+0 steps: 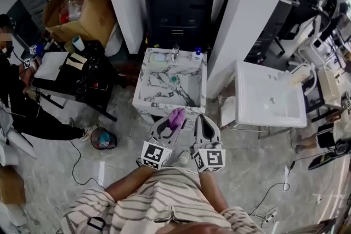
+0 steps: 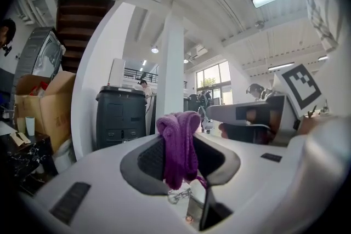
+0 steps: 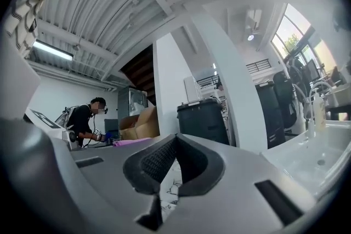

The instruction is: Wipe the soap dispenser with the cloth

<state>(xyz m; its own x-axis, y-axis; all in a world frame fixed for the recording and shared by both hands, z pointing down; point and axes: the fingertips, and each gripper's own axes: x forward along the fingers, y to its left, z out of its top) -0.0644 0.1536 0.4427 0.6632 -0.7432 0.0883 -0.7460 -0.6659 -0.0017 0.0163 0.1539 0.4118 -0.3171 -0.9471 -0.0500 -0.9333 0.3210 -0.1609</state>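
Although the purple cloth is already pinched in the left tongs, bunched between their pads, wiping has not begun. What looks like the soap dispenser, a small blue-capped bottle, stands on the back rim of the marble sink, well apart from both tongs. The right tongs are closed together, holding nothing.

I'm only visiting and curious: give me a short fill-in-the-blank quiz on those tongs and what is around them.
1. The left tongs grip a ____ cloth.
2. The right tongs are shut and hold ____.
3. Behind the marble sink stands a ____ bin.
Missing words: purple; nothing; black.
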